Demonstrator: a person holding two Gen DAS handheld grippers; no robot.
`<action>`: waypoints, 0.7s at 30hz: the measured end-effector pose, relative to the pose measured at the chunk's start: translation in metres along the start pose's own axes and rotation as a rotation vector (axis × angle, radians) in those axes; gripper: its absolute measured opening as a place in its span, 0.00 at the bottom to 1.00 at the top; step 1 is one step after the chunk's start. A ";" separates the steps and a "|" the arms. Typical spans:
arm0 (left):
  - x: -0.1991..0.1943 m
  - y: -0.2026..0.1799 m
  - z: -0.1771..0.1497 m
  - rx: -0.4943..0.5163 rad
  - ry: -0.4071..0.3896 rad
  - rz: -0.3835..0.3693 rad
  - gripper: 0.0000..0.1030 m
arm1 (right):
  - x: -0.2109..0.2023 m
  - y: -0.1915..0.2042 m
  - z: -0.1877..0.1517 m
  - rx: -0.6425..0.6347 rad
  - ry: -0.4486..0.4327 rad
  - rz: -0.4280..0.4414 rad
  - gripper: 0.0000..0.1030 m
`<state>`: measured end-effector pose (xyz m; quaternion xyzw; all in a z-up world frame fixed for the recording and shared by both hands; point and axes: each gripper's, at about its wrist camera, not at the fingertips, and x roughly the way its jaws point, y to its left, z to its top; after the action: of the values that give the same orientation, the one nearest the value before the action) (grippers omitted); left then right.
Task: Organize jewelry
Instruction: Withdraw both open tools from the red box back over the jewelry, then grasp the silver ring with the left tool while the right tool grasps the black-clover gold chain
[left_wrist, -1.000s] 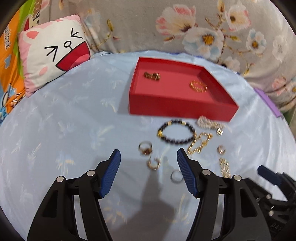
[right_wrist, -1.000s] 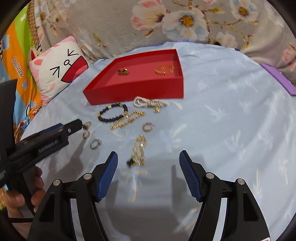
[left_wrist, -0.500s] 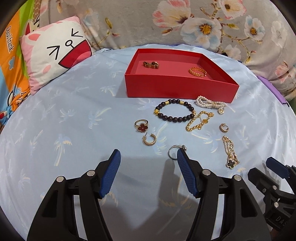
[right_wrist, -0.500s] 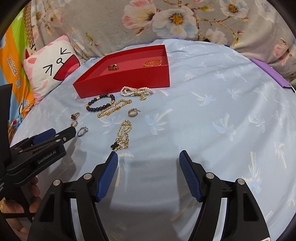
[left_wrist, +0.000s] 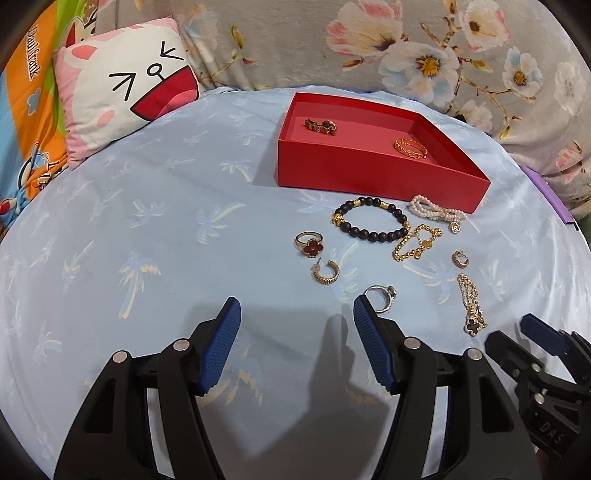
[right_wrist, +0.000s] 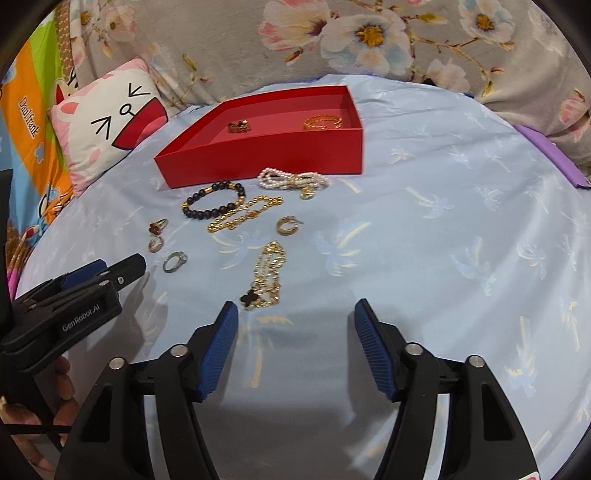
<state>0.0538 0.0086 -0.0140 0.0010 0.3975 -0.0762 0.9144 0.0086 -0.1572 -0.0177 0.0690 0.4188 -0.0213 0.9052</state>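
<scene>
Blue sheet (left_wrist: 147, 221): eight loose pieces, perhaps two in red tray (left_wrist: 369, 173); both grippers (left_wrist: 295, 347) (right_wrist: 293, 347) agape, empty, right one just narrowed

**Bedding around the work area**

A pale blue sheet (left_wrist: 155, 229) printed with palm trees is lying beneath and ahead of the fingers. A cartoon-face cushion (left_wrist: 122, 99) is resting far ahead to their left. A grey floral blanket (right_wrist: 388, 40) is bunching up beyond, farthest from the fingertips.

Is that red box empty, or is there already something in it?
Not empty. The open red box holds two gold pieces; the remaining jewelry lies outside on the blue cloth.
</scene>
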 end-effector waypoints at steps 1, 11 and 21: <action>0.000 0.001 0.000 -0.001 0.001 -0.001 0.59 | 0.003 0.002 0.001 -0.002 0.008 0.003 0.51; -0.002 0.006 -0.002 -0.014 0.002 -0.024 0.59 | 0.016 0.018 0.010 -0.050 0.019 -0.027 0.42; -0.003 -0.002 -0.003 0.019 0.000 -0.025 0.60 | 0.016 0.011 0.011 -0.031 0.020 -0.007 0.12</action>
<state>0.0493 0.0068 -0.0136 0.0045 0.3967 -0.0913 0.9134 0.0281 -0.1480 -0.0213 0.0538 0.4285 -0.0175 0.9018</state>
